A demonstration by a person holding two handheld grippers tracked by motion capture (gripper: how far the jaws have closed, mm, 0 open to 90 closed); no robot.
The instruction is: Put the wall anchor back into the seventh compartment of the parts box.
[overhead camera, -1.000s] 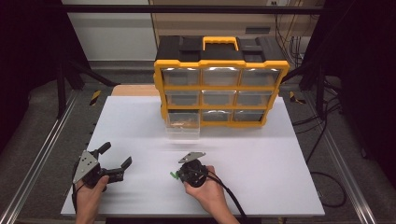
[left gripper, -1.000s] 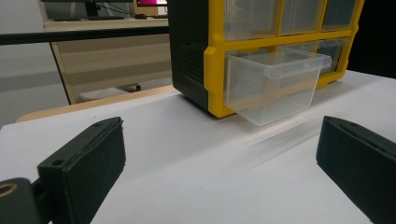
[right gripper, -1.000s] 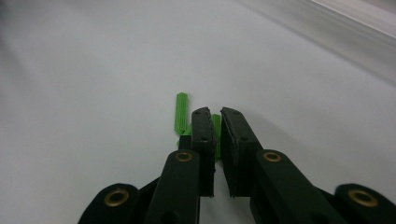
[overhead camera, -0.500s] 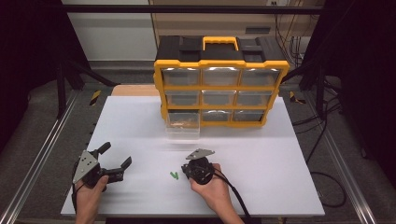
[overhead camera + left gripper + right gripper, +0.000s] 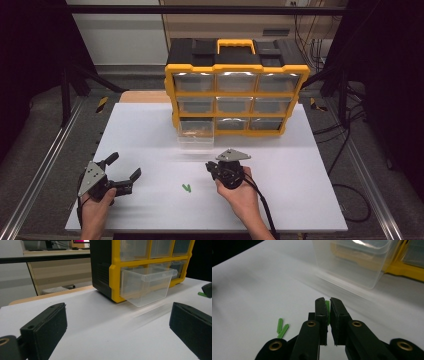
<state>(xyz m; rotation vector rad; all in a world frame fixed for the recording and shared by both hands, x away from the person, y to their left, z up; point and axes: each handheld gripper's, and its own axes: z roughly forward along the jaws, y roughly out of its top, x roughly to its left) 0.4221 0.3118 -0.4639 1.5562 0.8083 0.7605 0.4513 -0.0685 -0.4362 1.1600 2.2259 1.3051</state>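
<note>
**On table: right gripper had one green piece pinched**

Behind the white table (image 5: 310, 200) I saw the yellow organizer (image 5: 235, 95), its clear drawer (image 5: 196, 135) pulled out. My left gripper (image 5: 122, 170) sat wide open, empty. My right gripper (image 5: 328, 302) was clamped on a green piece (image 5: 327, 307). Two more green pieces (image 5: 186, 188) lay between the grippers.

Green pegs (image 5: 281, 329), yellow-black organizer (image 5: 235, 87)

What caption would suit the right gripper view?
Right gripper shut on a green peg, facing the open clear drawer; two pegs lie behind.
</note>
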